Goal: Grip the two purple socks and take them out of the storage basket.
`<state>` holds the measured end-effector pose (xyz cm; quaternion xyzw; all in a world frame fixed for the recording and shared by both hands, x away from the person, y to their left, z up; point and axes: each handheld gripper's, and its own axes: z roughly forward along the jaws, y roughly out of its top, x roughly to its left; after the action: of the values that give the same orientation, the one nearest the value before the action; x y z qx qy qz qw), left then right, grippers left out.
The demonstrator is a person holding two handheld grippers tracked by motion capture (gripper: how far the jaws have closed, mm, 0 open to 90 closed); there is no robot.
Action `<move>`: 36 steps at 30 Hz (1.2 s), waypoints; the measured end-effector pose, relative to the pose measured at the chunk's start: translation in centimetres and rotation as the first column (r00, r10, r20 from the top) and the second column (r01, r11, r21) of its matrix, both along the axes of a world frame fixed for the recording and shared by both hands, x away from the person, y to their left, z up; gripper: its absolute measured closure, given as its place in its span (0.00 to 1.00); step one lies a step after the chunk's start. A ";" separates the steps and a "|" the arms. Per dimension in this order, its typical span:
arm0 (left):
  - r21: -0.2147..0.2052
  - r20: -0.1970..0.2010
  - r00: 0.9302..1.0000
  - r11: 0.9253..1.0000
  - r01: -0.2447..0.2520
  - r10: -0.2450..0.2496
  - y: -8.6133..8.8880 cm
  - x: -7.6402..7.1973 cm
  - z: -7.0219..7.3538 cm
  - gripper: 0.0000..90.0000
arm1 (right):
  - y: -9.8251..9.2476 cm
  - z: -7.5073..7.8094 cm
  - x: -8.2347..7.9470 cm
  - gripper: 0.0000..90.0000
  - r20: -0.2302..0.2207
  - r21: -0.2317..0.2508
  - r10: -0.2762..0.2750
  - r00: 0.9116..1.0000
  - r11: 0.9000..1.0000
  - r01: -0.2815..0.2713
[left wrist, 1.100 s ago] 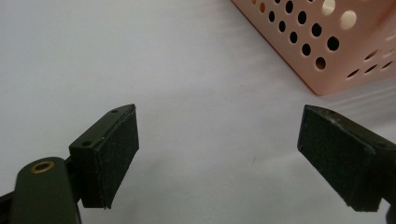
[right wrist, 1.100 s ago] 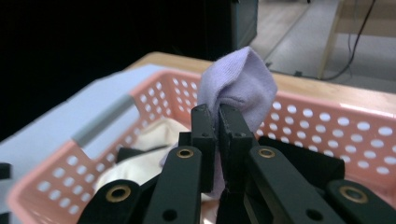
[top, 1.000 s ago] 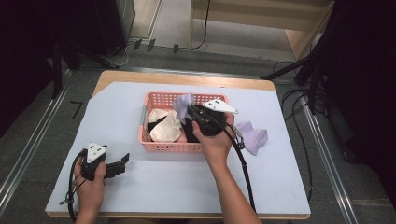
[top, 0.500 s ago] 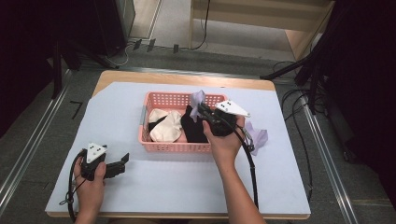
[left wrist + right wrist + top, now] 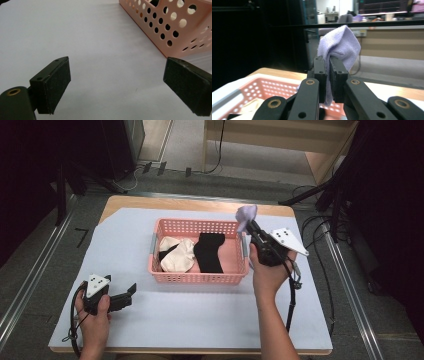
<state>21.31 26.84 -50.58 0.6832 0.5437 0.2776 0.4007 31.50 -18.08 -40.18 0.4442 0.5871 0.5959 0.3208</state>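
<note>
our right claw [image 5: 328, 75] grips a lilac cloth [image 5: 339, 46] above the pink basket [image 5: 197, 275]; our left claw [image 5: 117, 85] rests wide on the desk [image 5: 200, 320].

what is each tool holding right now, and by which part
The right tool pinches a lilac cloth around its middle fold, lifted by the basket. The left tool is open, holding nothing.

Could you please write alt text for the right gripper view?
The right hand-held gripper is shut on a lilac cloth, held raised above the table. A pink basket sits lower left, and a dim room lies behind.
</note>
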 end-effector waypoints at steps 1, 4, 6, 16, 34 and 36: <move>0.000 0.000 1.000 1.000 0.000 0.000 0.0 0.0 0.0 0.08 | 0.0 0.0 0.0 0.95 0.000 0.000 0.000 1.000 1.000 0.000; -0.004 0.010 1.000 1.000 -0.007 0.007 0.0 -0.1 0.0 0.03 | -2.6 -0.6 -0.9 0.95 -0.004 0.007 -0.059 0.998 0.998 0.059; -0.010 0.028 1.000 1.000 -0.008 0.008 0.1 -0.3 0.0 0.00 | -3.6 -1.3 -1.3 0.95 -0.017 0.012 -0.082 0.996 0.997 0.082; -0.015 0.036 0.999 1.000 -0.025 0.026 0.2 -0.4 0.1 0.00 | -6.5 -7.0 -2.3 0.94 -0.176 -0.045 -0.156 0.972 0.988 0.151; -0.017 0.044 0.999 1.000 -0.023 0.024 0.2 -0.5 0.1 0.00 | -9.6 -9.5 -5.1 0.45 -0.171 -0.028 -0.149 0.974 0.989 0.147; -0.017 0.045 0.999 1.000 -0.024 0.024 0.2 -0.5 0.1 0.00 | -10.2 -9.7 -5.6 0.40 -0.172 -0.042 -0.147 0.974 0.989 0.142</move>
<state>20.81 27.06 -50.49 0.6669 0.5449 0.2933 0.4151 25.86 -28.26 -49.87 0.5314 0.5878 0.5209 0.3174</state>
